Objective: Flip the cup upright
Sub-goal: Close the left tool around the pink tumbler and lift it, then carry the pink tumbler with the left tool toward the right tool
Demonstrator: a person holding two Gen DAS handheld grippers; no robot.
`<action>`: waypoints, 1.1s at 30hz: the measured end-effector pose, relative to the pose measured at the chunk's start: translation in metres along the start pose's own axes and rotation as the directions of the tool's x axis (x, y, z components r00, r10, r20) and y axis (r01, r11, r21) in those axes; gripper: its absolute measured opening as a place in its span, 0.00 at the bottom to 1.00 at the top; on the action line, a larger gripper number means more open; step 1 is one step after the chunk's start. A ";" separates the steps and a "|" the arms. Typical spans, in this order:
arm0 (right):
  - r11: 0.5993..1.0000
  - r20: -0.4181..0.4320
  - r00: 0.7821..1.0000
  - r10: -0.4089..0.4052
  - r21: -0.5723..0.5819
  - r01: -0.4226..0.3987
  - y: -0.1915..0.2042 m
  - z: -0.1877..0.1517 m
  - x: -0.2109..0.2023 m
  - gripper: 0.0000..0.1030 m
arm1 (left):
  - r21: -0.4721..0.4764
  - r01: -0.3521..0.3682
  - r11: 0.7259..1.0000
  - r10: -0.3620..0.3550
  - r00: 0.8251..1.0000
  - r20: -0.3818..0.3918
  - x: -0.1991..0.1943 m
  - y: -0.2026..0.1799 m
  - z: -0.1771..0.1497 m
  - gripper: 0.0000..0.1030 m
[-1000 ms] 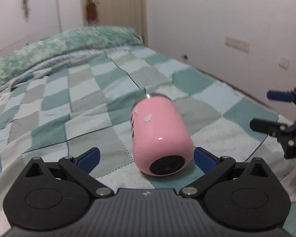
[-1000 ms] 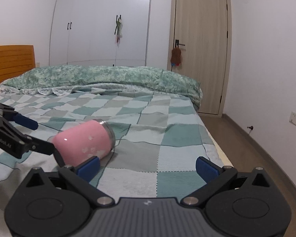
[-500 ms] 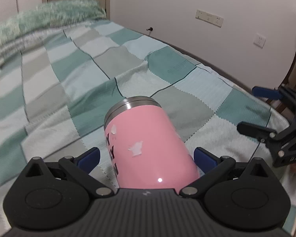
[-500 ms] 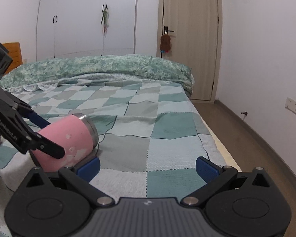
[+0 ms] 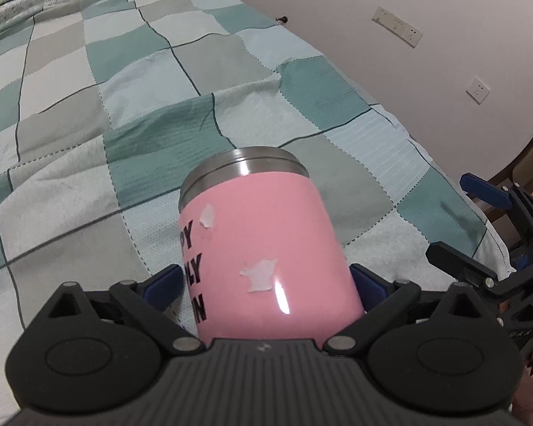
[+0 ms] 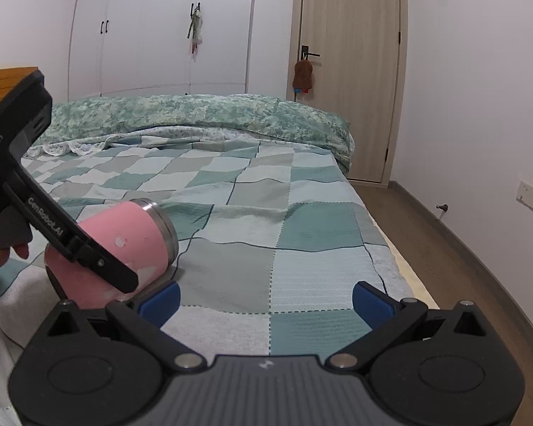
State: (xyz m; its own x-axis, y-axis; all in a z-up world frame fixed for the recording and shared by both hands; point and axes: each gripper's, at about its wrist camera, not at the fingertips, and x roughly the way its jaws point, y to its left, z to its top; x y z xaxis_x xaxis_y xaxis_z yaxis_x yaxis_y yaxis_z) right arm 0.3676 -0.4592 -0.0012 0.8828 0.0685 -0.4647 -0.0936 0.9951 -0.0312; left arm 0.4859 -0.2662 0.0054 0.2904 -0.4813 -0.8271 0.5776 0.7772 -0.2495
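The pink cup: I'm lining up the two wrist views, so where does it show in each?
Left wrist: the pink cup fills the lower centre, between the left gripper fingers, steel rim pointing away.
Right wrist: the cup lies tilted at lower left, partly behind the left gripper's dark finger.
Shared landmark: the checked blanket under it.

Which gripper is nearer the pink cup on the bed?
Left. The left gripper has its jaws on either side of the pink cup; the right gripper is off to its side, open over the blanket.
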 end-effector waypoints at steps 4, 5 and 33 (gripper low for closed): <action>1.000 -0.001 1.000 0.008 0.006 -0.008 -0.002 -0.001 0.000 1.00 | 0.006 -0.063 0.998 0.063 0.998 -0.016 0.002 -0.008 0.006 0.92; 1.000 -0.001 1.000 0.012 0.007 -0.012 -0.002 -0.001 -0.001 1.00 | 0.003 -0.079 0.997 0.079 0.997 -0.024 0.003 -0.010 0.007 0.91; 0.989 0.104 0.987 0.124 0.064 -0.131 0.010 0.016 -0.103 1.00 | -0.025 -0.140 0.990 0.141 0.989 0.053 -0.107 -0.075 -0.041 0.85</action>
State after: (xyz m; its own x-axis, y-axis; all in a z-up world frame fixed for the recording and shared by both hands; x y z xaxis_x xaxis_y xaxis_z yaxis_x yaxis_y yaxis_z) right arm 0.2833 -0.4555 0.0608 0.9074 0.1987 -0.3703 -0.1790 0.9800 0.0873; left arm 0.3799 -0.2565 0.0923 0.4086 -0.3879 -0.8262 0.5124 0.8466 -0.1440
